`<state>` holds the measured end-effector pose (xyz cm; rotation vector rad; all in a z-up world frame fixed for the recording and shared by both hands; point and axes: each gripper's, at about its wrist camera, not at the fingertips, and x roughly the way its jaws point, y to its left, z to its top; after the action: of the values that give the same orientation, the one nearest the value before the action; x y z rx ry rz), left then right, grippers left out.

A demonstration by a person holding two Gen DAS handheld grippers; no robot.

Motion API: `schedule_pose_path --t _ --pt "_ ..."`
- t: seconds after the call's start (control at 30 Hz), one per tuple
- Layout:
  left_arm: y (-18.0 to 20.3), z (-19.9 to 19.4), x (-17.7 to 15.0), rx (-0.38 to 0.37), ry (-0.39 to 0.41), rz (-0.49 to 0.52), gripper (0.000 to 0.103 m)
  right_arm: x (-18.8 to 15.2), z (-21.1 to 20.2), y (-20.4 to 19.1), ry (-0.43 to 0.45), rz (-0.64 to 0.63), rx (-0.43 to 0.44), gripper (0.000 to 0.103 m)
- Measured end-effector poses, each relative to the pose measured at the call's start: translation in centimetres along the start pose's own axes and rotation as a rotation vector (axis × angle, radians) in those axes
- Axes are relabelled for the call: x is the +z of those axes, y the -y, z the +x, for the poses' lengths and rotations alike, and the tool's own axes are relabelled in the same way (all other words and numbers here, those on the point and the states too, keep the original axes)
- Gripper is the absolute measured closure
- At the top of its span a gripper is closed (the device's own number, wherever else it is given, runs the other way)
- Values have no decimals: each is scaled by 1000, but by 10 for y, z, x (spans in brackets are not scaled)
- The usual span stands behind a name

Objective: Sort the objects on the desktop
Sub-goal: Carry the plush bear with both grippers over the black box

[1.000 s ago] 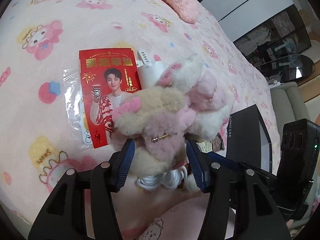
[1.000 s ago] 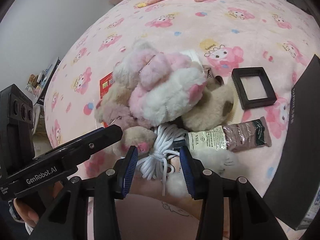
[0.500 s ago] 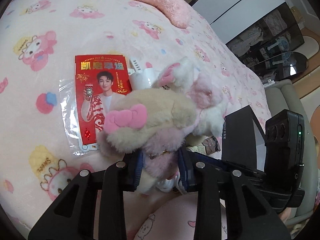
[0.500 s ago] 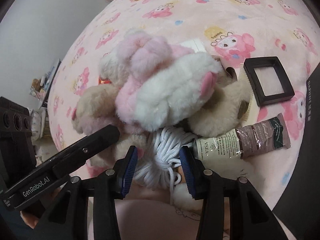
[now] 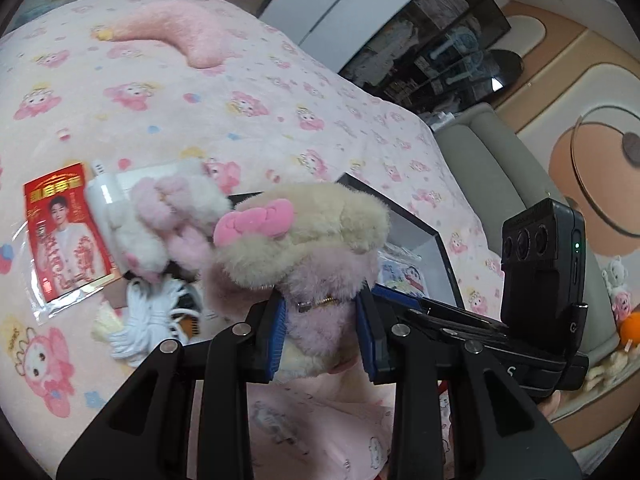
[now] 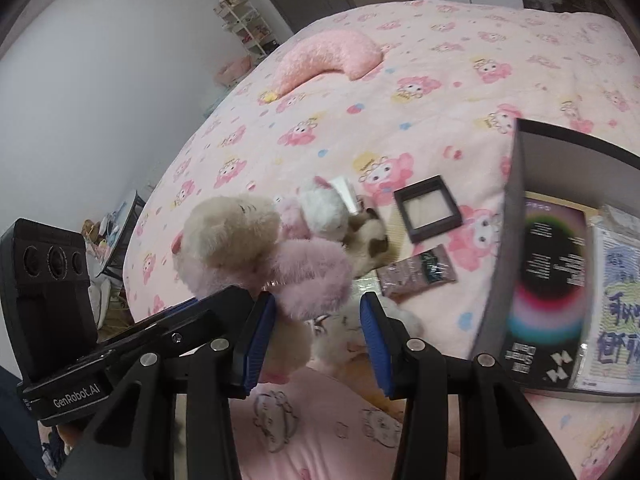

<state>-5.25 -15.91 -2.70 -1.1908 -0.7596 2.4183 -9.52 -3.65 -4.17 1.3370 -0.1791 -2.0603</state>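
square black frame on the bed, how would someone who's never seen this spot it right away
On the pink cartoon-print blanket, look just left of the tall dark open box. The square black frame lies flat there, beyond the brown tube and right of the heap of plush toys. It is the only hard, sharp-cornered thing there, a dark border around a pale centre.
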Motion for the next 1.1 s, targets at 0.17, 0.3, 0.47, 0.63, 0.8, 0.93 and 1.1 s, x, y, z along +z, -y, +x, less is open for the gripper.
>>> schedule_pose_path --t 0.17,0.3,0.47,0.63,0.8,0.93,1.1 --pt "82 56 4 -28 -84 142 72 -3 -53 64 56 81 -67 63" --pt "138 101 9 -45 -142 225 72 5 -98 120 116 162 -111 63" --pt "176 161 17 -27 -210 282 72 20 -124 178 135 181 -221 63" --pt "180 228 34 13 -290 213 72 43 -121 230 131 210 -312 63" --pt "178 290 34 45 -389 198 72 37 -118 278 186 319 -370 63" --pt "174 313 35 25 -435 181 67 32 -116 295 176 343 -369 63" --pt "153 288 44 8 -329 109 64 33 -112 296 172 342 -388 63"
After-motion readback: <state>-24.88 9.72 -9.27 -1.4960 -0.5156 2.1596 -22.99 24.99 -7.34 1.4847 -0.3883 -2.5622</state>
